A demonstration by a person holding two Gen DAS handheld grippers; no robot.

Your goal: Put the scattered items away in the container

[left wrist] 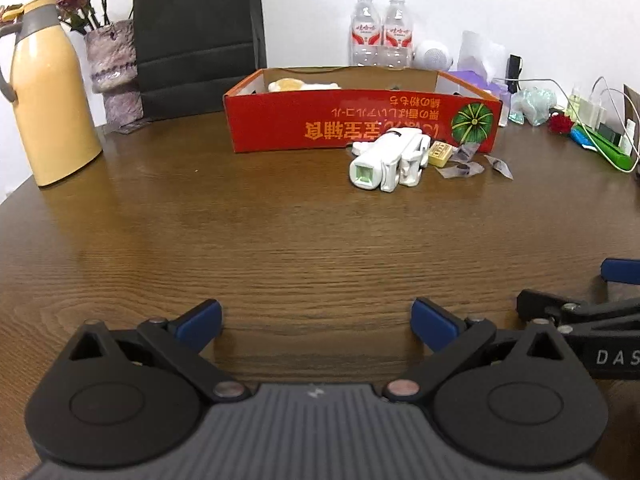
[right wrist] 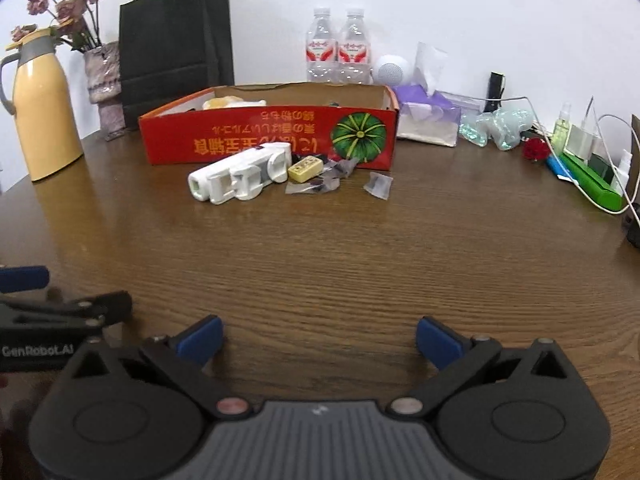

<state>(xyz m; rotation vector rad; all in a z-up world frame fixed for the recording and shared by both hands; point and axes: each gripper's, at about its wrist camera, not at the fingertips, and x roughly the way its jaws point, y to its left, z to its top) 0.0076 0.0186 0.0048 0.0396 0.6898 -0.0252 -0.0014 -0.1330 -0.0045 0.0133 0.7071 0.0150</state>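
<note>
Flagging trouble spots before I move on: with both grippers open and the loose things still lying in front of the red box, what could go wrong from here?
1. The clear wrappers are thin and flat; the open right gripper may slide over them.
2. The white device touches the yellow block, so lifting one may knock the other.
3. All of it lies against the red box, whose wall could catch a finger.

Your left gripper hangs low, angled downward, blue pads spread wide with nothing between them. Your right gripper sits just beside it, tilted the same way, jaws equally wide and empty.
</note>
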